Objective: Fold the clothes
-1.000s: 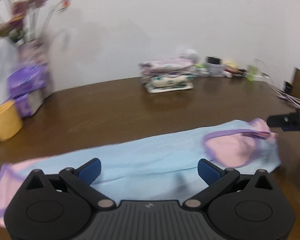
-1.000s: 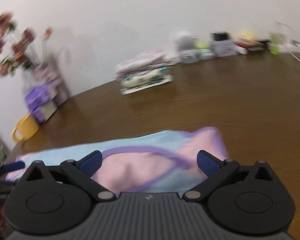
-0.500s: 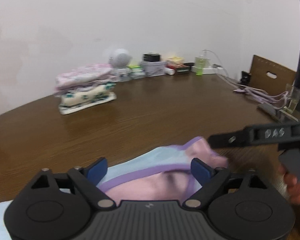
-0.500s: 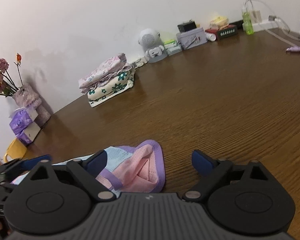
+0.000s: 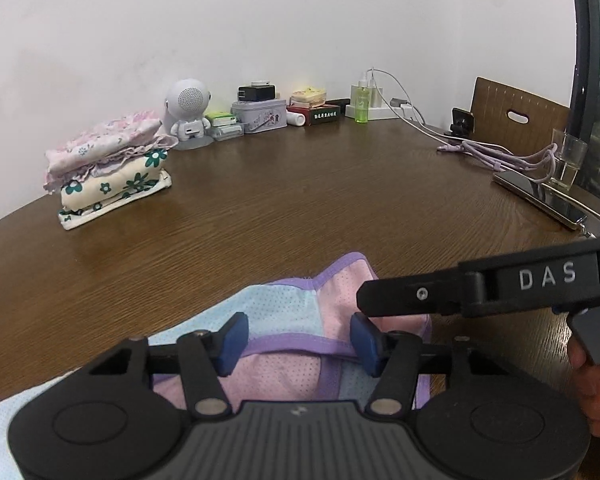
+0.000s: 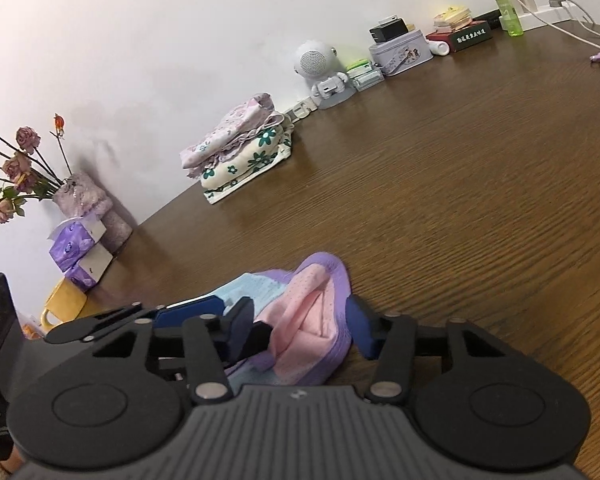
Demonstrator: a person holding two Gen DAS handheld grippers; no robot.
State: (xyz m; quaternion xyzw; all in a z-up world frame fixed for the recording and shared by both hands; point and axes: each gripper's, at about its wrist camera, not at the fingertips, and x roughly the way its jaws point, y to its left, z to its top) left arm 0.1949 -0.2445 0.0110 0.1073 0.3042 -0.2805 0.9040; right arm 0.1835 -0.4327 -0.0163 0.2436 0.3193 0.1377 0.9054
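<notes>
A light blue and pink mesh garment (image 5: 284, 304) with purple trim lies at the near edge of the brown table (image 5: 300, 200). My left gripper (image 5: 298, 340) is low over it, its jaws half narrowed, with the purple hem lying between the blue fingertips. My right gripper (image 6: 300, 330) straddles the garment's (image 6: 308, 312) bunched pink end. Its jaws are also half narrowed, and the purple edge touches the right fingertip. The right gripper's black finger (image 5: 420, 294) crosses in from the right in the left wrist view. The left gripper's blue finger (image 6: 188, 316) shows in the right wrist view.
A stack of folded floral clothes (image 5: 108, 168) sits far left by the wall. Along the wall are a white robot speaker (image 5: 188, 112), tins and bottles. A phone (image 5: 540, 200), a glass (image 5: 566, 158) and cables lie at right. A flower vase (image 6: 80, 192), tissue packs (image 6: 76, 248) and a yellow mug (image 6: 60, 308) stand at left.
Both grippers have swung to the garment's pink end and dropped close to it. Their jaws have narrowed from wide open to about half width around the cloth.
</notes>
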